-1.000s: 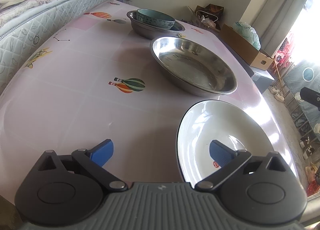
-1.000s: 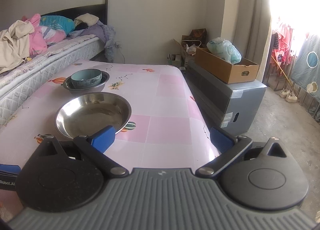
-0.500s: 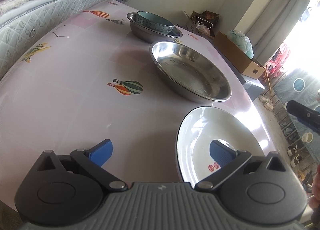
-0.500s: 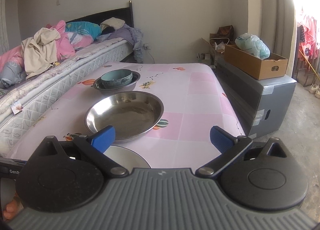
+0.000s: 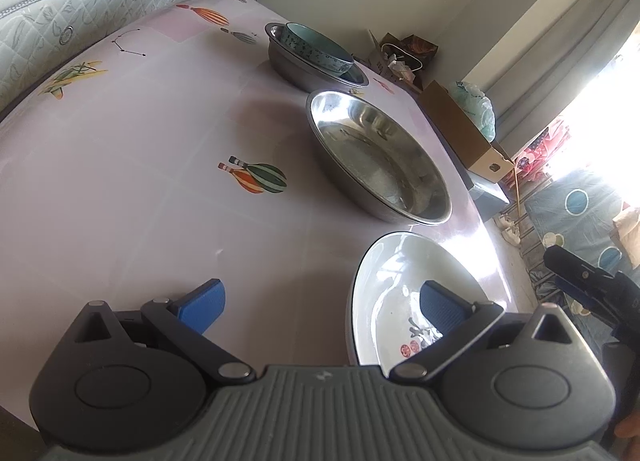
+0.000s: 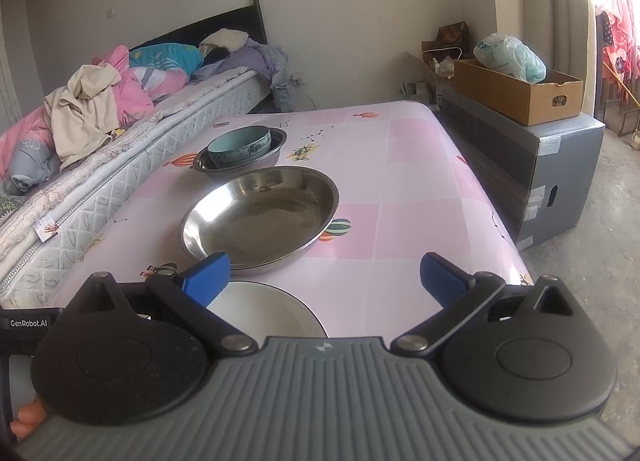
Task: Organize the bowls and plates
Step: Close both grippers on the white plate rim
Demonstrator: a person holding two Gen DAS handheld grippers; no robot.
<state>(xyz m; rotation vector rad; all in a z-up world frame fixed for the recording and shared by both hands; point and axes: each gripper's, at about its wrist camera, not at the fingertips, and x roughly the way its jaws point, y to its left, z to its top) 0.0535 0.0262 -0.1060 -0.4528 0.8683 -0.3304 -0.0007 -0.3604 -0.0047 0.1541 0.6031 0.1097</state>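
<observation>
A white plate (image 5: 396, 285) with a dark rim lies at the near edge of the pink table (image 5: 120, 181); the right wrist view shows the white plate (image 6: 264, 311) too. Behind it sits a wide steel plate (image 5: 376, 161), also the steel plate (image 6: 260, 217). Farther back a teal bowl (image 5: 316, 47) rests inside a steel bowl (image 5: 304, 71); the right wrist view has the teal bowl (image 6: 240, 147) and steel bowl (image 6: 276, 155). My left gripper (image 5: 320, 305) hangs open, its right finger over the white plate. My right gripper (image 6: 324, 277) is open above the table's near edge.
A mattress (image 6: 100, 189) with heaped clothes runs along the table's left side. Right of the table stands a grey cabinet (image 6: 560, 181) bearing a cardboard box (image 6: 516, 95) with a plastic bag. Bare concrete floor (image 6: 592, 273) lies beyond. The other gripper (image 5: 588, 293) shows at right.
Both grippers drew back and rose a little. The right one swung left, bringing the white plate into its view. Both stayed open.
</observation>
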